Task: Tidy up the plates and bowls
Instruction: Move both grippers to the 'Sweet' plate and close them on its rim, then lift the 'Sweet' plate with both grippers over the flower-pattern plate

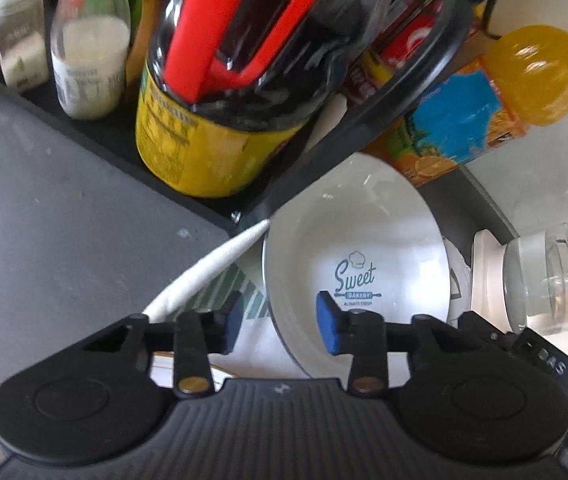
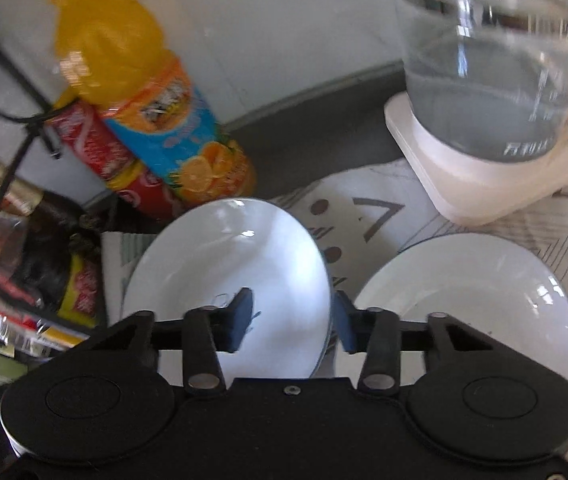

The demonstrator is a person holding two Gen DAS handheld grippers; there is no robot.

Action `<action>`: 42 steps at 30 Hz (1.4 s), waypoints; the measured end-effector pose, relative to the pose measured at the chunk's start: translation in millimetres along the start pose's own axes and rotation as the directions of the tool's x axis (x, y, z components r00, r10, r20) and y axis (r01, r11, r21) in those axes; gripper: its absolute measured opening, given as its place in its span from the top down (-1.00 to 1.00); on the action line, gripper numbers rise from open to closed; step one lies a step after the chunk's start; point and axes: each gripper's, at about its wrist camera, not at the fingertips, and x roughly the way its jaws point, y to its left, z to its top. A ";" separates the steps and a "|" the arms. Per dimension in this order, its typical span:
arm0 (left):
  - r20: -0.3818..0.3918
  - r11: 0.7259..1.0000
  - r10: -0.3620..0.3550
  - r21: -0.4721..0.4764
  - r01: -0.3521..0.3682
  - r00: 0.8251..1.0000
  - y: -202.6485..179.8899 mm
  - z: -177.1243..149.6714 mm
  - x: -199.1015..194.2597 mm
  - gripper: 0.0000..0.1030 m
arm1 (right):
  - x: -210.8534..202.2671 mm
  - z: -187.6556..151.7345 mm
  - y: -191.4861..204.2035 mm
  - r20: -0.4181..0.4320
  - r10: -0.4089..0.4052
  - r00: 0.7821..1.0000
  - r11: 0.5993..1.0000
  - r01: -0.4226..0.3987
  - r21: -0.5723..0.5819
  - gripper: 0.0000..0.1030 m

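The left gripper [image 1: 280, 324] straddles the near-left rim of the printed white bowl [image 1: 364, 240], pads not visibly pressing. The right gripper [image 2: 294, 322] likewise straddles its right rim, loose. A second bowl [image 2: 484, 276] sits beside it on the patterned mat [image 2: 368, 216].

Cool daylight is filling both views, bright but uneven. Glare is washing out the white bowl [image 2: 236, 264] at the centre of the right wrist view, and highlights are glinting on the orange bottle [image 1: 540, 76] at the upper right of the left wrist view. Motion blur is smearing the upper halves, while the lower edges are staying sharp. Fisheye distortion is bending lines near the frame corners.
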 end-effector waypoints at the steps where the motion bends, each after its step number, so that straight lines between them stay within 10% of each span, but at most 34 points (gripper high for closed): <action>1: -0.003 1.000 0.001 -0.005 -0.001 1.000 0.4 -0.4 3.3 0.37 | 4.4 1.3 -3.3 -0.009 0.001 1.000 1.000 -0.001 0.012 0.28; 26: -0.026 0.997 -0.035 -0.074 0.033 0.999 8.8 -6.2 49.5 0.77 | 55.0 10.1 -29.2 -0.092 0.047 0.995 0.995 -0.039 0.095 0.77; 42: 0.018 0.998 -0.048 -0.032 0.049 0.999 -1.8 -15.8 14.7 0.78 | 4.5 -2.9 -24.2 -0.013 0.081 0.997 0.996 -0.080 0.042 0.90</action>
